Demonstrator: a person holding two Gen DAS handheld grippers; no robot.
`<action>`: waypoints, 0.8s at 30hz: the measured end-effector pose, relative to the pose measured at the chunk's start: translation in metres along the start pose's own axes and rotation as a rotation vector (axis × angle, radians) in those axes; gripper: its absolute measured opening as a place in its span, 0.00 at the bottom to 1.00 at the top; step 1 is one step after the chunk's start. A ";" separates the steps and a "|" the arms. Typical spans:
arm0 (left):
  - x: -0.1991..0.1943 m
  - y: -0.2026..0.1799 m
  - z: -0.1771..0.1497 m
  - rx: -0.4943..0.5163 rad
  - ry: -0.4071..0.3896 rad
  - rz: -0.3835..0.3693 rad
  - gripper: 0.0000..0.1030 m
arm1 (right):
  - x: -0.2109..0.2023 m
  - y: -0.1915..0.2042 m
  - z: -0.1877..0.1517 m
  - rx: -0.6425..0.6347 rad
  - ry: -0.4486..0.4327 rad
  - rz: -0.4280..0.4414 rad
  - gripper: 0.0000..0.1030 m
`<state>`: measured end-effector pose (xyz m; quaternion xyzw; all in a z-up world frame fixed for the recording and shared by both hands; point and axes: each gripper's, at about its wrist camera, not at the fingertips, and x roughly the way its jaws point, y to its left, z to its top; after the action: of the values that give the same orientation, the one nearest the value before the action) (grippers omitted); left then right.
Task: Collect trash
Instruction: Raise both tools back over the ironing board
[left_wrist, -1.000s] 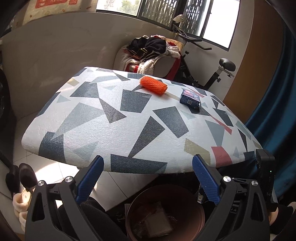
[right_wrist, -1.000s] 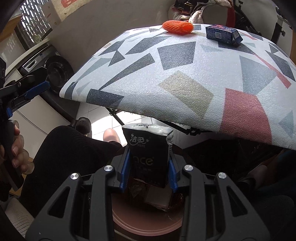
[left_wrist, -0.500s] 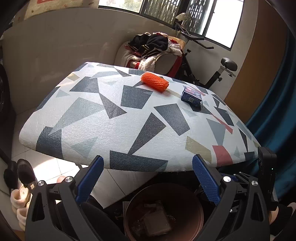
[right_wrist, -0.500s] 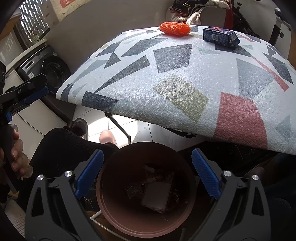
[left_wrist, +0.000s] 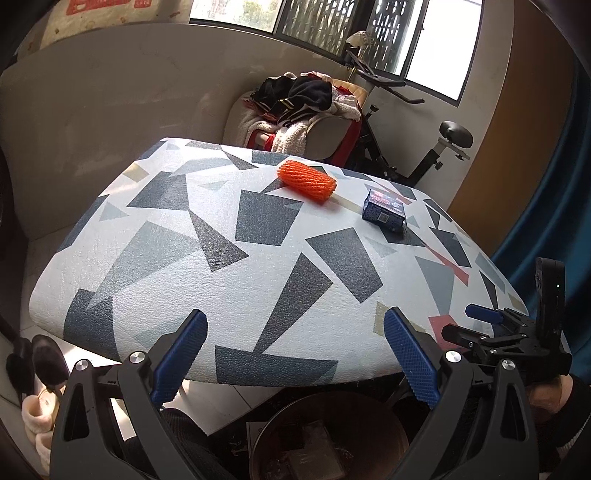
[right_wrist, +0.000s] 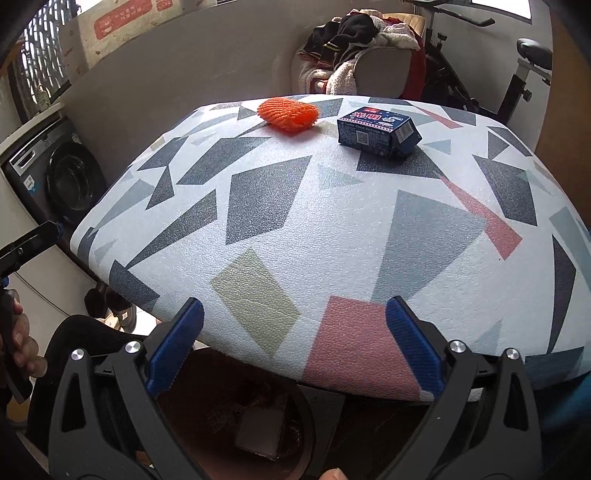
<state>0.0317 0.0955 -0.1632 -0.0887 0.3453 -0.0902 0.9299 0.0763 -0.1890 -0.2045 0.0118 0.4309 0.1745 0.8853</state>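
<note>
Trash on patterned table: one orange foam net sleeve, ribbed and tubular, beside one dark blue cardboard box, far side; one brown round bin below near edge; left gripper and right gripper both wide, holding nothing.

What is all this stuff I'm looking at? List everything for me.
foam net sleeve: one, orange, far side of table.
small box: one, dark blue, on table right of the sleeve.
table: one, white with grey, beige and red shapes.
bin: one, brown, on floor under near table edge, trash inside.
chair: one, beige, piled with clothes, behind table.
exercise bike: one, black, by window.
washing machine: one, dark grey, left.
left hand-held gripper: black, blue pads, open.
right hand-held gripper: same, open.
</note>
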 end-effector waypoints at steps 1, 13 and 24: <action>0.001 0.000 0.003 0.004 -0.004 0.000 0.91 | 0.000 -0.003 0.005 0.000 -0.004 -0.004 0.94; 0.028 0.009 0.039 0.046 -0.018 0.004 0.91 | 0.022 -0.040 0.071 0.044 -0.028 -0.048 0.94; 0.071 0.019 0.069 0.057 -0.008 -0.006 0.91 | 0.062 -0.076 0.128 0.020 -0.004 -0.105 0.94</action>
<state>0.1321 0.1050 -0.1603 -0.0635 0.3387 -0.1023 0.9332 0.2327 -0.2238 -0.1842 -0.0017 0.4306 0.1233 0.8941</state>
